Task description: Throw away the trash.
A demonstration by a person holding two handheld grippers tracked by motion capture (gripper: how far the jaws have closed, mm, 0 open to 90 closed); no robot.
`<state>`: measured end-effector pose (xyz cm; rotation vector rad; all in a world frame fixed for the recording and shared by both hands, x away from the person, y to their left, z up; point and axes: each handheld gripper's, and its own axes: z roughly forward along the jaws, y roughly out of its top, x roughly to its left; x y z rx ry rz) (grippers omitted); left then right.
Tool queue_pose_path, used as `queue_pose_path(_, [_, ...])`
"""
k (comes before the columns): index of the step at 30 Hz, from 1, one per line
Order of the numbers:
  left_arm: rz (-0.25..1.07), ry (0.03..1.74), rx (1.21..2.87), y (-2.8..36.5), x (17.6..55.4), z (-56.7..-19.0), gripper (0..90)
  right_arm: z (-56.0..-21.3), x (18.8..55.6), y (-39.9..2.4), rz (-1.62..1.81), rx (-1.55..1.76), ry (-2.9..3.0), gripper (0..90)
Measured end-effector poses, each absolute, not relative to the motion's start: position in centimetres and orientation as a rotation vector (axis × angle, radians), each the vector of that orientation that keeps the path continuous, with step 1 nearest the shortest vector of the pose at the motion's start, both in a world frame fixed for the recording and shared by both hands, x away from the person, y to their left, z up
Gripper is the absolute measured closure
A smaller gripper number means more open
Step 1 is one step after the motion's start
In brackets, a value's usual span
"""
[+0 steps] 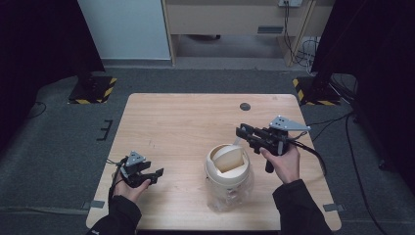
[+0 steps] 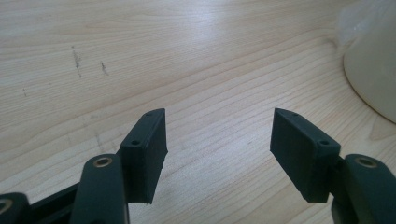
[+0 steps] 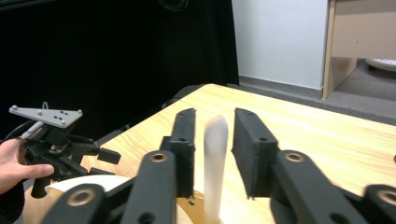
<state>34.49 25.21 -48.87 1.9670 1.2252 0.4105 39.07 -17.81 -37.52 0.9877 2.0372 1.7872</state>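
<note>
We see a light wood bench [image 1: 186, 122] with faint scuff marks on its grain and a small dark round cap [image 1: 245, 106] near the far edge. Grey carpet floor [image 1: 54, 147] all around. Two black stand bases with yellow-black hazard stripes, one far left [image 1: 93, 89], one far right [image 1: 315, 92]. White wall panel [image 1: 125, 29] behind, beige wooden cabinet [image 1: 230, 17] next to it, cables [image 1: 301, 49] hanging at its right end. Black curtains [image 1: 36, 44] on both sides.

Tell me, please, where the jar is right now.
In the high view the jar stands near the table's front edge, right of centre, between the grippers and just below the right gripper.
</note>
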Motion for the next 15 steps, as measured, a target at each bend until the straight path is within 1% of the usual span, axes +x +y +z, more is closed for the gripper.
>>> queue_pose_path(3, [0.411, 1.233, 1.965, 25.4, 34.5, -48.9, 35.5, -37.2, 38.8, -18.3, 1.788, 0.989, 2.012, 61.3])
queue_pose_path(5, [0.410, 1.239, 1.960, 25.6, 34.6, -49.0, 34.3, -36.9, 38.5, -19.0, 1.771, 0.993, 1.992, 55.7])
queue_pose_path(10, [0.407, 1.252, 1.960, 25.9, 34.7, -49.2, 31.8, -37.2, 38.1, -21.3, 1.767, 1.052, 1.927, 48.5])
queue_pose_path(15, [0.408, 1.258, 1.971, 26.1, 34.8, -49.4, 28.4, -38.7, 37.9, -23.1, 1.714, 1.118, 1.921, 43.6])
